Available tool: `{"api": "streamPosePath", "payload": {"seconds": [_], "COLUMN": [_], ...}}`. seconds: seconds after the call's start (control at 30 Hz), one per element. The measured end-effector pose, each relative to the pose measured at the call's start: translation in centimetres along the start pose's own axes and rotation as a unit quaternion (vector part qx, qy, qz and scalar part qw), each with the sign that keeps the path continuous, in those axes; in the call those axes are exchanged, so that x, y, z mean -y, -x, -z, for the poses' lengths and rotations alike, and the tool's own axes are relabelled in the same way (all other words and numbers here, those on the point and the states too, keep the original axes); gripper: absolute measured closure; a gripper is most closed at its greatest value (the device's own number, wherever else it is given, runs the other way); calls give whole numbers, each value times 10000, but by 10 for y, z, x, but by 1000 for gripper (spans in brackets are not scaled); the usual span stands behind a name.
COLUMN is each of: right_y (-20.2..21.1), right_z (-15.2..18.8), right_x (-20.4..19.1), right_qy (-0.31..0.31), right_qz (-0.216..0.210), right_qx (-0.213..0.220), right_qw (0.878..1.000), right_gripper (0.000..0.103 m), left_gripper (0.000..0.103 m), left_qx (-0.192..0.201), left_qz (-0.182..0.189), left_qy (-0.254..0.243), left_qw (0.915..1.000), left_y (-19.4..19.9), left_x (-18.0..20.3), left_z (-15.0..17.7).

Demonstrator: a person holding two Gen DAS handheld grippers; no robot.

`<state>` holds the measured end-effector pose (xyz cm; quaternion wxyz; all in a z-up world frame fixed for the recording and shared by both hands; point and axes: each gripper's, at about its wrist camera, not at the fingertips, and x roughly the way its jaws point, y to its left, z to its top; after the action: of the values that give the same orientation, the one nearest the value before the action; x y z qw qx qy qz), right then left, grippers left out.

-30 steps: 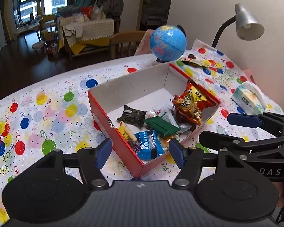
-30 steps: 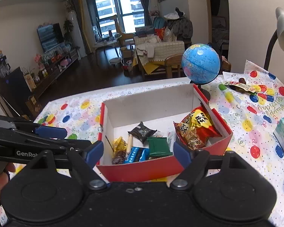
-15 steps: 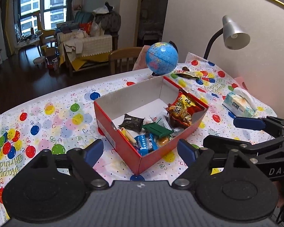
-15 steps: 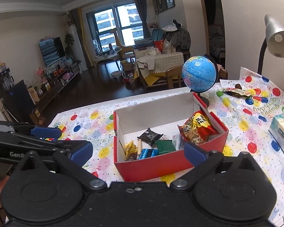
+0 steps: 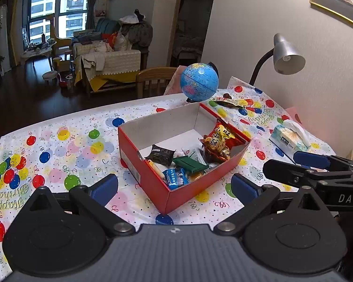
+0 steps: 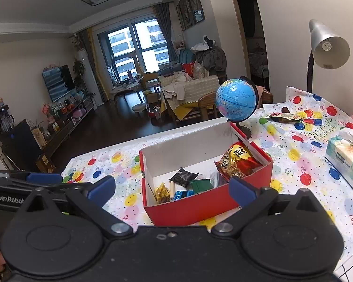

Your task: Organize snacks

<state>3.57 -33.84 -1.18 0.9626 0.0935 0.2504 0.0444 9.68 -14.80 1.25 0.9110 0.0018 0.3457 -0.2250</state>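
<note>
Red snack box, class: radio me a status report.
Both tools open, empty: left tool, right tool. Red box on the table, snacks inside. One snack packet outside, by the globe. Nothing in the way.

The red box (image 5: 153, 183) sits mid-table, open-topped, reachable from above. Bare tablecloth (image 5: 66, 145) runs to the table's left edge. Toward the far right corner, the globe (image 5: 198, 81), lamp (image 5: 286, 55) and tissue pack (image 5: 288, 138) crowd the way.

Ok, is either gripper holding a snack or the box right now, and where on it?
Nothing is held. The left gripper and right gripper both stand wide open, their jaws having just opened, short of the red box; the snacks lie inside it.
</note>
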Motion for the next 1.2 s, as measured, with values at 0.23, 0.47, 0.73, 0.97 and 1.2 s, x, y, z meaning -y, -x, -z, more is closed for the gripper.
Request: {"api": "streamPosePath", "payload": {"seconds": [0.23,0.47,0.73,0.97,1.2], "right_y": [5,5,5,4,5], "right_z": [-3,-4,-6,-6,-4], "right_x": [-1,-2,-1,0,-1], "right_qy": [42,73,51,55,36], "right_qz": [70,69,59,63,43], "right_qx": [18,16,-3,-5,-9], "right_qw": [10000,9999,10000,10000,10000], "right_gripper": [0,0,0,0,0], "left_gripper": [0,0,0,0,0], "left_qx": [98,140,155,149,141], "left_qz": [-70,-132,-142,-104,-108], "left_qy": [-11,-34,6,38,34], "left_qw": [9999,9998,9998,9998,9998], "left_y": [7,9,9,8,7], "left_x": [3,5,4,3,4], "left_z": [-2,-1,-1,-2,-3]}}
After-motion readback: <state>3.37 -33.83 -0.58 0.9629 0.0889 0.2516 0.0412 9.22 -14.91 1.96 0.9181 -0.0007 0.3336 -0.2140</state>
